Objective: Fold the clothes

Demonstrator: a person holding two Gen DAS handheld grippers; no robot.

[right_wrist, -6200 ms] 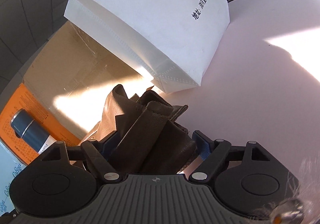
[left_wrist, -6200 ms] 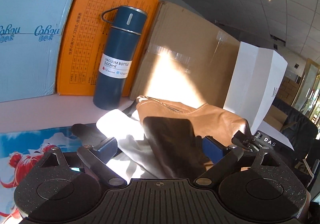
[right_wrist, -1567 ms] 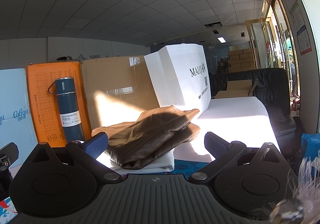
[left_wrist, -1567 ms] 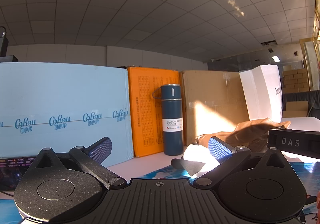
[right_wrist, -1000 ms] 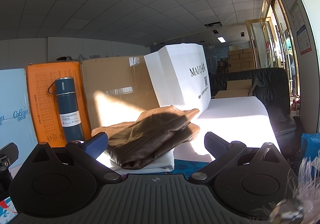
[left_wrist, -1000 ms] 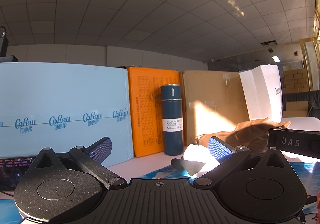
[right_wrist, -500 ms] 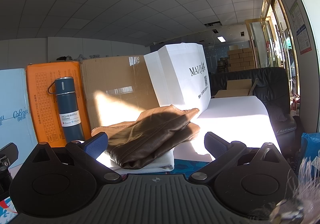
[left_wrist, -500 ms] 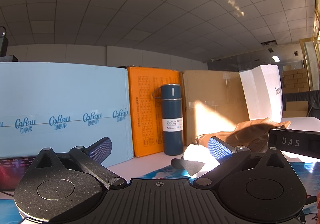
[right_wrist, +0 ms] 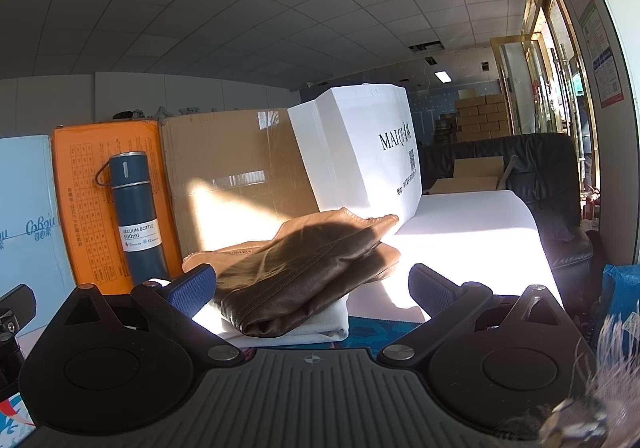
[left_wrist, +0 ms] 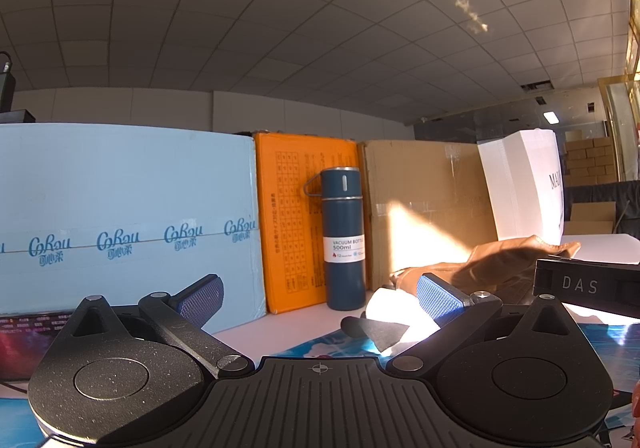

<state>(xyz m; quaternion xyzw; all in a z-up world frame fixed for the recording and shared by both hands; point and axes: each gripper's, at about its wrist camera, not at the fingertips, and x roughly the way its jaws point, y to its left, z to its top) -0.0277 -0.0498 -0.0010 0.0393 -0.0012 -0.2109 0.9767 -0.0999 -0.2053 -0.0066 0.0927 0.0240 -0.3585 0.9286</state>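
In the right view only — brown garment (right_wrist: pixel 304 276) atop white garment (right_wrist: pixel 288 322).

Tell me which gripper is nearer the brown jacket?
Right. The right gripper sits directly in front of the brown jacket, jaws open. The left gripper is farther off, facing the bottle.

Folded brown jacket (right_wrist: pixel 304 272) on white cloth (right_wrist: pixel 316 322), hand-held gripper (right_wrist: pixel 312 284) open, empty
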